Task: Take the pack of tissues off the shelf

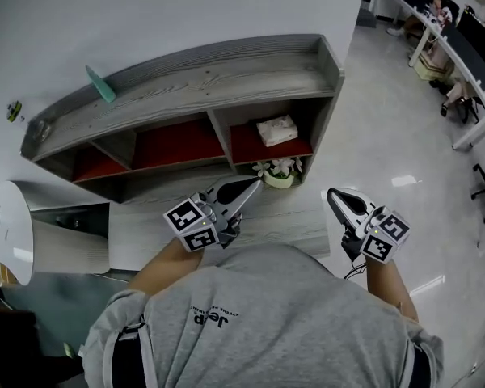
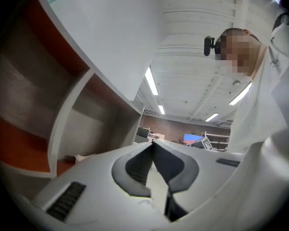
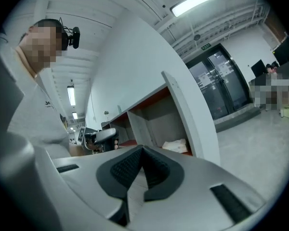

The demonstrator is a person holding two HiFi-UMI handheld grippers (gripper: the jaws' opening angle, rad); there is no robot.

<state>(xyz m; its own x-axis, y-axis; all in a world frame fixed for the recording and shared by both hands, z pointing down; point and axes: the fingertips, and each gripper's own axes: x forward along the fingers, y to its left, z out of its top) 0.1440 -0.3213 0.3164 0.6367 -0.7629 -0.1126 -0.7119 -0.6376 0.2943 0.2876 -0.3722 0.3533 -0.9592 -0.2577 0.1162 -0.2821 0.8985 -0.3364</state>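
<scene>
The pack of tissues (image 1: 276, 129) is white and crumpled and lies in the rightmost red-floored compartment of the grey wooden shelf (image 1: 194, 79). It also shows in the right gripper view, tissues (image 3: 176, 146), just beyond the jaws. My left gripper (image 1: 257, 184) is shut and empty, pointing at the shelf below that compartment. My right gripper (image 1: 331, 192) hangs off the shelf's right end, its jaws meeting at the tips with nothing between them. The left gripper (image 2: 152, 143) faces the shelf's open compartments; the right gripper (image 3: 142, 148) faces the shelf's end wall.
A small pot of white flowers (image 1: 278, 171) stands on the lower ledge below the tissues. A teal object (image 1: 101, 84) lies on the shelf top. A white round table (image 1: 8, 229) stands at the left. Desks and chairs (image 1: 457, 43) fill the far right.
</scene>
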